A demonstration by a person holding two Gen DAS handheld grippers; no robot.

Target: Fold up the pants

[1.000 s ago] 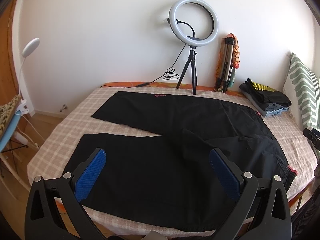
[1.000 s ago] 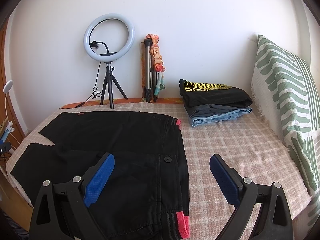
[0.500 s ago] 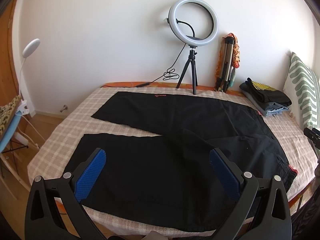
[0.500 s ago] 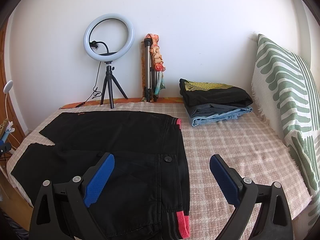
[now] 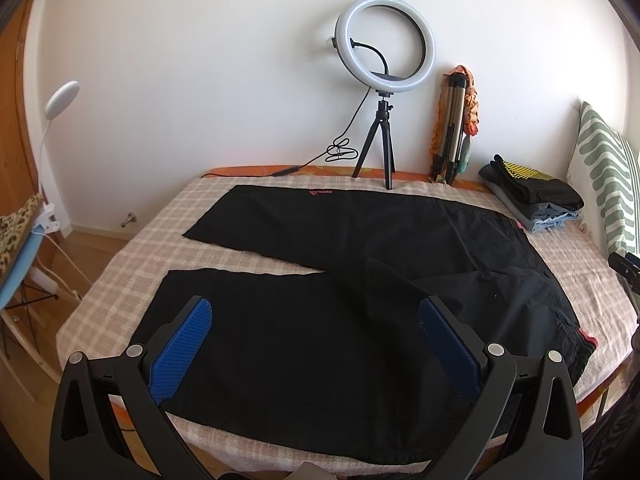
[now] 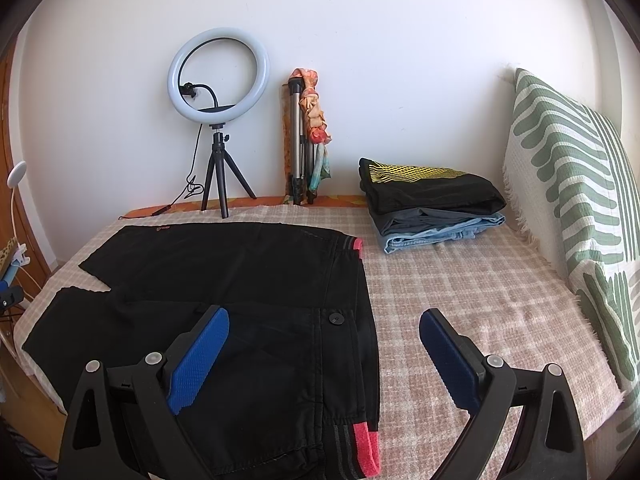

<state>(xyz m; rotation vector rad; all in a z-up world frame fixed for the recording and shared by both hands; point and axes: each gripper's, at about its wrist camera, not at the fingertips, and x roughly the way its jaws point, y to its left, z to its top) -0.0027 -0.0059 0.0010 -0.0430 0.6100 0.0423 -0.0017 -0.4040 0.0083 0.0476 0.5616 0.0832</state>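
Black pants [image 5: 320, 312] lie spread flat on the checked bed cover [image 5: 132, 264], legs apart and pointing left, waistband with a red tab at the right. In the right wrist view the pants [image 6: 240, 280] show a button and the red waistband tab near the front. My left gripper [image 5: 314, 314] is open and empty above the near leg. My right gripper [image 6: 322, 322] is open and empty above the waist edge of the pants.
A ring light on a tripod [image 5: 384, 72] and a folded tripod [image 5: 452, 128] stand at the wall. A stack of folded clothes [image 6: 432, 200] lies at the back right. A green patterned pillow [image 6: 580, 208] leans on the right. A lamp [image 5: 60, 100] stands left.
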